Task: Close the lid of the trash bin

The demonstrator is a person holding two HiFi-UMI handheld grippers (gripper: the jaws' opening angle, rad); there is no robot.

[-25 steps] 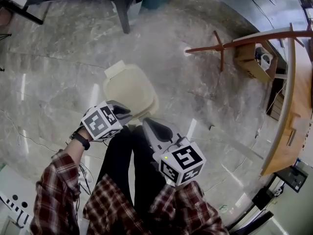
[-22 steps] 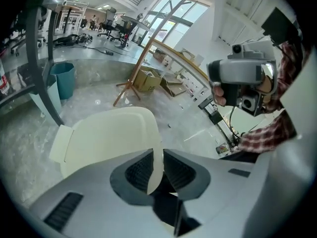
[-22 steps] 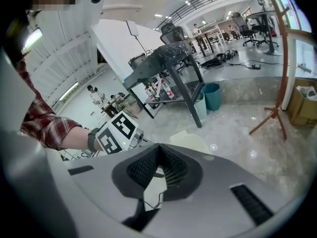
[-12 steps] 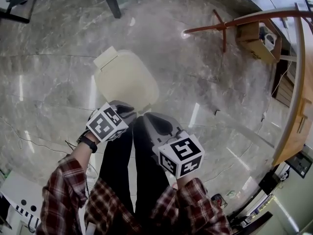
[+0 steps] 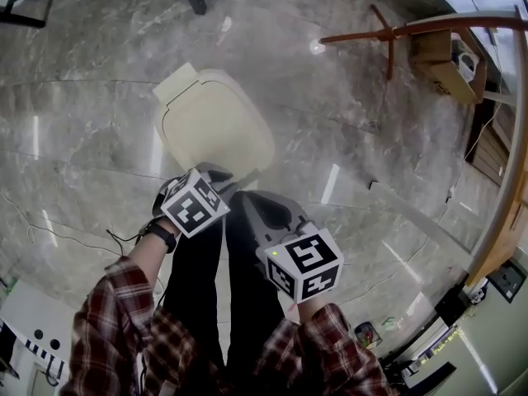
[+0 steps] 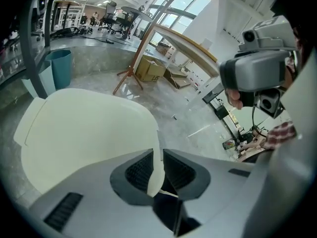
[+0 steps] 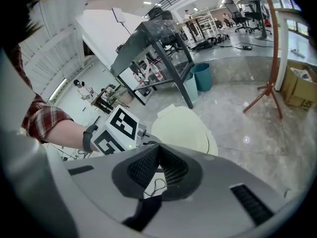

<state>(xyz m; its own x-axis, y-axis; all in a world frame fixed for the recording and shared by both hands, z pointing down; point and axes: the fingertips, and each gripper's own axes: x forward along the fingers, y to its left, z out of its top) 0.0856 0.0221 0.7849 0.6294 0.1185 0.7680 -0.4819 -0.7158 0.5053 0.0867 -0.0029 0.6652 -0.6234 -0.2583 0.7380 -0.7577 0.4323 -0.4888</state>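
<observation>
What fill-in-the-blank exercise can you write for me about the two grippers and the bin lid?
1. The ____ gripper is shut on the edge of the cream lid.
2. The right gripper has its jaws together and holds ____.
3. The head view shows ____ grippers in all.
Missing words: left; nothing; two.

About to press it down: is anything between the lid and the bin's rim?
Nothing visible does. The left gripper pinches the lid's near edge; the right gripper, shut and empty, sits short of the bin. Under the lid is hidden.
</observation>
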